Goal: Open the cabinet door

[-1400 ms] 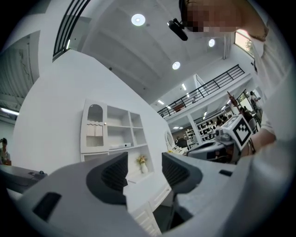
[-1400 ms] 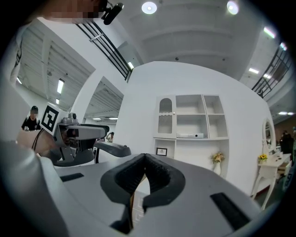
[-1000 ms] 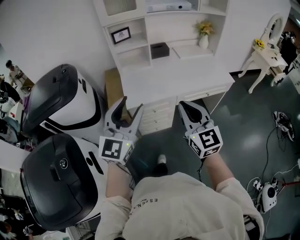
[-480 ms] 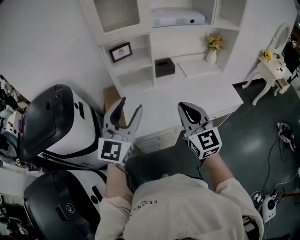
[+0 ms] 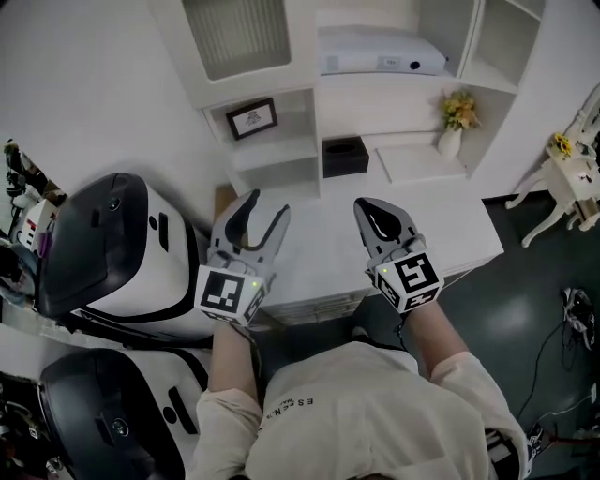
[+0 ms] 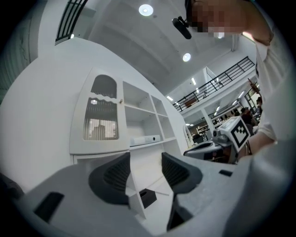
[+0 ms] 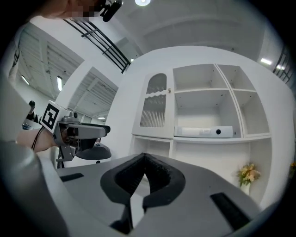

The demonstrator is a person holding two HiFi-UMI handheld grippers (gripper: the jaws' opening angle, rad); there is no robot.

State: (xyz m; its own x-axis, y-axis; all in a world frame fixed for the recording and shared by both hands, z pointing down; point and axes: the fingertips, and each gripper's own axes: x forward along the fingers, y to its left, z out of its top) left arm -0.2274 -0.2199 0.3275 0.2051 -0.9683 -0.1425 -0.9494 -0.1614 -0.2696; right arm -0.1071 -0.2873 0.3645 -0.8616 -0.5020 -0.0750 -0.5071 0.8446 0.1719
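Stepping closer; cabinet door (image 5: 234,36) coming further into view. Holding my left gripper (image 5: 264,211) wide, right gripper (image 5: 372,214) pinched together, both empty, well below door, not touching.

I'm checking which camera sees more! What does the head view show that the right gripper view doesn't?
Only the head view shows the black box and the framed picture. Only the right gripper view shows the ceiling light and the arched top of the cabinet door. Both show the closed cabinet door, the yellow flowers and the open left gripper.
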